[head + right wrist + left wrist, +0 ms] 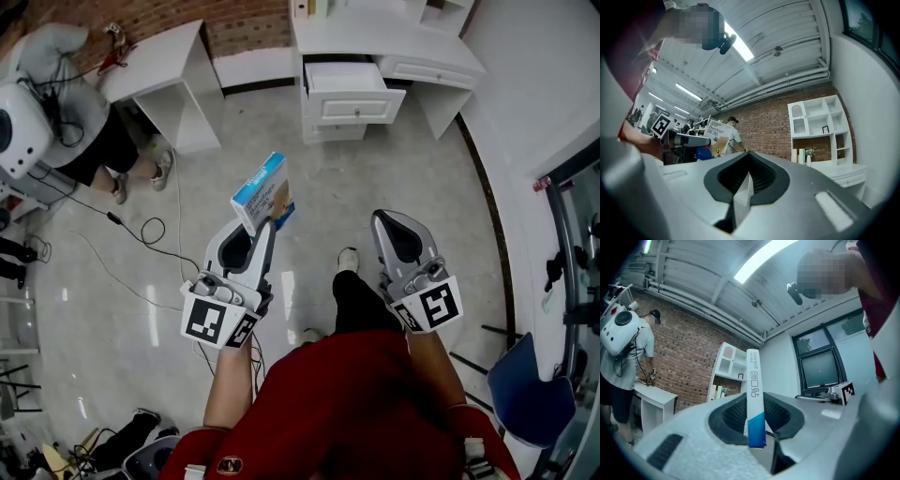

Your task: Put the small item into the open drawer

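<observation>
My left gripper [265, 225] is shut on a small blue-and-white bandage box [263, 192], which stands upright above its tips. In the left gripper view the box [755, 399] shows edge-on, pinched between the dark pads [736, 416]. My right gripper [386, 219] hangs level with it on the right, shut with nothing in it; its jaws meet at a seam [749, 176]. The open white drawer [349, 92] juts from the desk far ahead, beyond both grippers. From the right gripper view the box [715, 137] shows at the left.
The drawer belongs to a white desk [394, 37] against a brick wall. A second white table [159, 70] stands at the left, with a person [66, 103] beside it. Cables [141, 230] trail over the shiny floor. A blue chair [530, 394] is at lower right.
</observation>
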Demonstrator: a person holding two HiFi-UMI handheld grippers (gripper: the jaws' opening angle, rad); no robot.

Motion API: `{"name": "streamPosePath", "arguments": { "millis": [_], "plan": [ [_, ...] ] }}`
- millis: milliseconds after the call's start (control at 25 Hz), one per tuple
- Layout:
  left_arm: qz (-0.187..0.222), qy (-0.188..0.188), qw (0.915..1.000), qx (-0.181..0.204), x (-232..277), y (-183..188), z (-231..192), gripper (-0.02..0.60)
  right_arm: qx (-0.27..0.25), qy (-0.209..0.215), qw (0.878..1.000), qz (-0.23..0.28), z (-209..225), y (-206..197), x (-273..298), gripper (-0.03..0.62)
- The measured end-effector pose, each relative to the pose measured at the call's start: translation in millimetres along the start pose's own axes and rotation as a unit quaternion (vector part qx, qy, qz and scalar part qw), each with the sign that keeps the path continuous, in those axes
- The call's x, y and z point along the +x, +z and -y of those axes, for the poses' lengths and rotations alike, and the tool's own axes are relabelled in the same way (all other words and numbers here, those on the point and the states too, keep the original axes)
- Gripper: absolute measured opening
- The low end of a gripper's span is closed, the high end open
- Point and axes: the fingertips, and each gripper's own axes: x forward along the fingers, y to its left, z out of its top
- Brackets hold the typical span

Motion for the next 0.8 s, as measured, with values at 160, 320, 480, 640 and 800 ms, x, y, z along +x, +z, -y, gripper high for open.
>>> {"name": "streamPosePath", "arguments": {
  "millis": [160, 320, 480, 640, 800],
  "plan": [
    [-0.014, 0.004, 0.9998, 0.017, 50, -6, -22, 0.086, 0.004, -0.005, 1.000, 0.015, 52, -11, 32, 0.011],
    [-0.032, 0.000, 0.9989, 0.033, 117, -15, -46, 0.086, -0.004, -0.007, 1.000, 0.023, 113, -24, 70, 0.011],
    [-0.047, -0.002, 0.9980, 0.042, 192, -28, -69, 0.086, 0.003, -0.010, 1.000, 0.029, 183, -38, 108, 0.011],
    [-0.062, -0.003, 0.9972, 0.042, 272, -45, -91, 0.086, 0.012, -0.013, 0.999, 0.028, 257, -52, 140, 0.011],
    [-0.070, 0.000, 0.9965, 0.046, 320, -58, -105, 0.086, 0.012, -0.016, 0.999, 0.027, 307, -62, 156, 0.011]
  ]
}}
